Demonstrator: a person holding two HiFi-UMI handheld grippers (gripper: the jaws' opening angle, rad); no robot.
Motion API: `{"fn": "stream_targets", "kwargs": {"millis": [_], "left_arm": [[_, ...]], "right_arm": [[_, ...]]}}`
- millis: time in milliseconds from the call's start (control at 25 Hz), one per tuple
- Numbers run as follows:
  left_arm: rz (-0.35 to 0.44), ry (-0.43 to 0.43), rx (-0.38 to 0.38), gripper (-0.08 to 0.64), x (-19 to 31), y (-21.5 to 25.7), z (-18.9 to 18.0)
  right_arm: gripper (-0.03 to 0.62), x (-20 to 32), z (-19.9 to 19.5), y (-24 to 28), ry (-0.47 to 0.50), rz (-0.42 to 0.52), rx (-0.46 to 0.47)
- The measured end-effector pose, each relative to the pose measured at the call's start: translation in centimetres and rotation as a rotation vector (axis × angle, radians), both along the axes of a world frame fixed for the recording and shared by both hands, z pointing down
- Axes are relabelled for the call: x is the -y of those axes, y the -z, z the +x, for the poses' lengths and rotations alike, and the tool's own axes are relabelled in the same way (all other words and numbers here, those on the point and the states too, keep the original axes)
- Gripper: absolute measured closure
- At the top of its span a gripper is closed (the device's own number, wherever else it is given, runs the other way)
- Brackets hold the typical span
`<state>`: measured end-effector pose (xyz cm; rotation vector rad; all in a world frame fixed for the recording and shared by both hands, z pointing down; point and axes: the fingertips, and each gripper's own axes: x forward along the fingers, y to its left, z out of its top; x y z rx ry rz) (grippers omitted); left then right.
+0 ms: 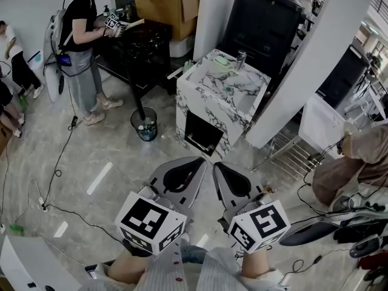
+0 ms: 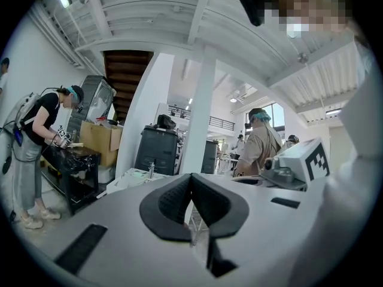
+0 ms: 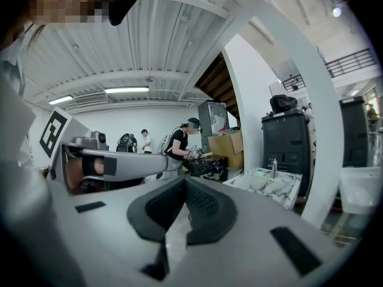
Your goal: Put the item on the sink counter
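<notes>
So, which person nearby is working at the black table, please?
The person in the black top, upper left; the one in beige is far right.

Head camera looks steeply down on left claw (image 1: 202,161) and right claw (image 1: 214,165); claw cameras face level, forward. All three share the far marble sink tabletop (image 1: 227,90).

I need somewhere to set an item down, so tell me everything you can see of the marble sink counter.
The sink counter is a boxy unit in white marble-look material with grey veins. On its top stand a metal faucet at the far edge and a small pale green thing beside it. Low in its front is a dark square opening. It stands on the floor, close to a white pillar; a black bin stands apart at its left.
</notes>
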<state>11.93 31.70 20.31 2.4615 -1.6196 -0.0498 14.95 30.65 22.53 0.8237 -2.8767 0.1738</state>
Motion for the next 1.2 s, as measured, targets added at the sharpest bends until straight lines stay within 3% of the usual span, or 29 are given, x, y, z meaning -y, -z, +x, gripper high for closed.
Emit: {"fn": "stream_targets", "kwargs": {"millis": [280, 840, 1200], "left_arm": [[0.015, -0.040, 0.004, 0.545, 6.7, 0.4, -3.5], [0.017, -0.088, 0.032, 0.545, 19.0, 1.0, -13.8], [-0.001, -0.147, 0.014, 0.545, 23.4, -0.4, -15.9]], "right_arm": [[0.584, 6.7, -3.4, 0.1, -0.040, 0.012, -0.013], [0.584, 19.7, -12.0, 1.0, -0.129, 0.035, -0.009], [0.584, 23.7, -12.3, -0.7, -0.230, 0.013, -0.055]]}}
